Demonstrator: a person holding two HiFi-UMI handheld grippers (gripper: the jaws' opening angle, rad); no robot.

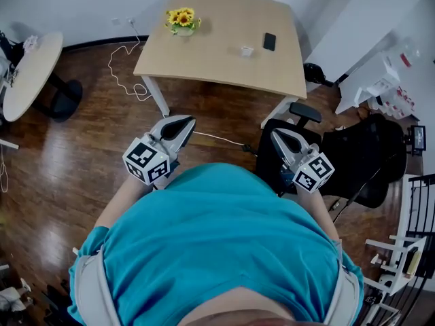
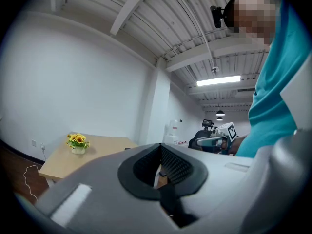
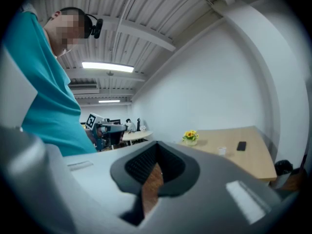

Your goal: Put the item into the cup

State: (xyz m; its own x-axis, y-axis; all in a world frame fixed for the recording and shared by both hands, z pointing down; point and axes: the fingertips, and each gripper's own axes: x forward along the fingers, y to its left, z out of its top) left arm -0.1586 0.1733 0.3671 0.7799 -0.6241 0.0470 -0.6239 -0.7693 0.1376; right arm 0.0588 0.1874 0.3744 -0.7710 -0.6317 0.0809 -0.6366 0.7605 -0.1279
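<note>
A small white cup [image 1: 247,50] stands on the far wooden table [image 1: 217,66], beside a black phone [image 1: 269,41]; both show again in the right gripper view, the cup [image 3: 222,150] left of the phone [image 3: 241,146]. My left gripper [image 1: 178,124] and right gripper [image 1: 282,138] are held close to the person's chest, well short of the table. Both point towards it. The left gripper's [image 2: 160,167] jaws are shut with nothing between them. The right gripper's [image 3: 153,172] jaws also stand together, empty, with only a sliver of floor showing through.
A pot of yellow flowers [image 1: 182,20] sits at the table's far left corner. A white cable [image 1: 126,73] trails over the wooden floor. A round table [image 1: 27,73] stands at the left, a black office chair [image 1: 360,155] and a white shelf [image 1: 380,87] at the right.
</note>
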